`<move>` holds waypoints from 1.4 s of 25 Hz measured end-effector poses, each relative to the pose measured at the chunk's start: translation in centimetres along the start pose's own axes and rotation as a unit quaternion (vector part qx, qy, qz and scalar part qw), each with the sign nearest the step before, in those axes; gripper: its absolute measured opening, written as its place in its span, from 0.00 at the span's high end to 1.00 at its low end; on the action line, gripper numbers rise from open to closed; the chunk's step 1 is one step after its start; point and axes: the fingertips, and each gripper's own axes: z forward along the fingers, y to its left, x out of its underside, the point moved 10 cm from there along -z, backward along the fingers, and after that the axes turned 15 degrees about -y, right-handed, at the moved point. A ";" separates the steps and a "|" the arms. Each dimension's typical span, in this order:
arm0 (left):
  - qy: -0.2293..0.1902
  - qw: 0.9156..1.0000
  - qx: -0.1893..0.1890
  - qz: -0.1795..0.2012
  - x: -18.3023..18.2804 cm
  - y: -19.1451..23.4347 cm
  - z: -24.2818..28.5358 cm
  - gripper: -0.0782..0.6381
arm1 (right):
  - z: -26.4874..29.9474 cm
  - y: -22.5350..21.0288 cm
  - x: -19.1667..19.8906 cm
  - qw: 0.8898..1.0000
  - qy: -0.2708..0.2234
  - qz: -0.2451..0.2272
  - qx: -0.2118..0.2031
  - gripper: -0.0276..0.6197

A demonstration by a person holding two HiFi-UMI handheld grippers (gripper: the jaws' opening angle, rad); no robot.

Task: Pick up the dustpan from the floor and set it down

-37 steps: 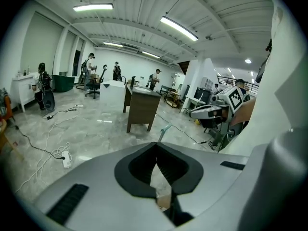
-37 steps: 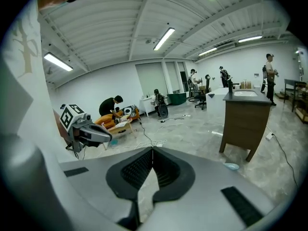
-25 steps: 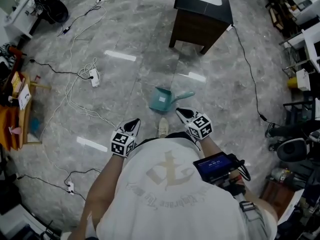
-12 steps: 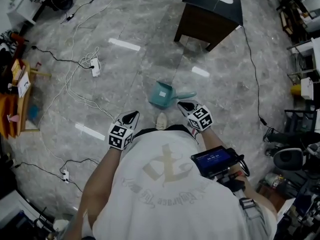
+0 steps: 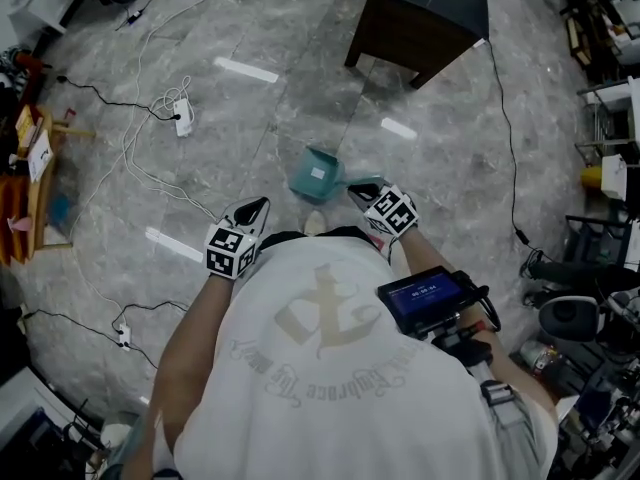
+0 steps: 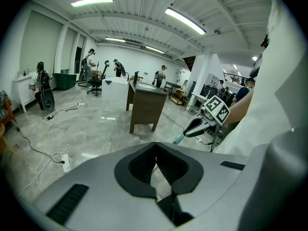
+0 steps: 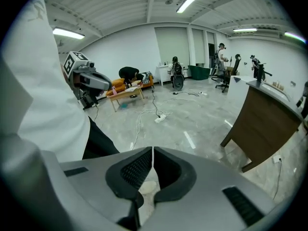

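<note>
A teal dustpan (image 5: 316, 175) lies on the grey marble floor, its handle (image 5: 366, 181) pointing right. My right gripper (image 5: 358, 192) is shut and empty, with its tips just beside the handle; whether they touch it I cannot tell. My left gripper (image 5: 257, 206) is also shut and empty, left of the pan and apart from it. In the left gripper view the shut jaws (image 6: 155, 144) fill the foreground, and the right gripper (image 6: 189, 130) hangs over a sliver of the teal handle (image 6: 178, 139). In the right gripper view the shut jaws (image 7: 152, 149) point at the floor, and the left gripper (image 7: 91, 81) shows at left.
A dark wooden desk (image 5: 420, 23) stands beyond the dustpan. White cables with a power strip (image 5: 181, 110) trail across the floor at left. The person's shoe (image 5: 314, 223) is just behind the pan. Chairs and equipment (image 5: 590, 268) crowd the right side.
Both grippers have come forward toward the dustpan. The right one has sunk and rolled, and its tips now sit next to the handle. Both jaws have stayed shut.
</note>
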 end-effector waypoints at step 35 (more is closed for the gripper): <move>0.010 0.991 -0.126 -0.048 0.9 1.4 -2.8 0.87 | 9.4 -3.4 6.1 0.909 0.271 -0.261 -0.178 0.67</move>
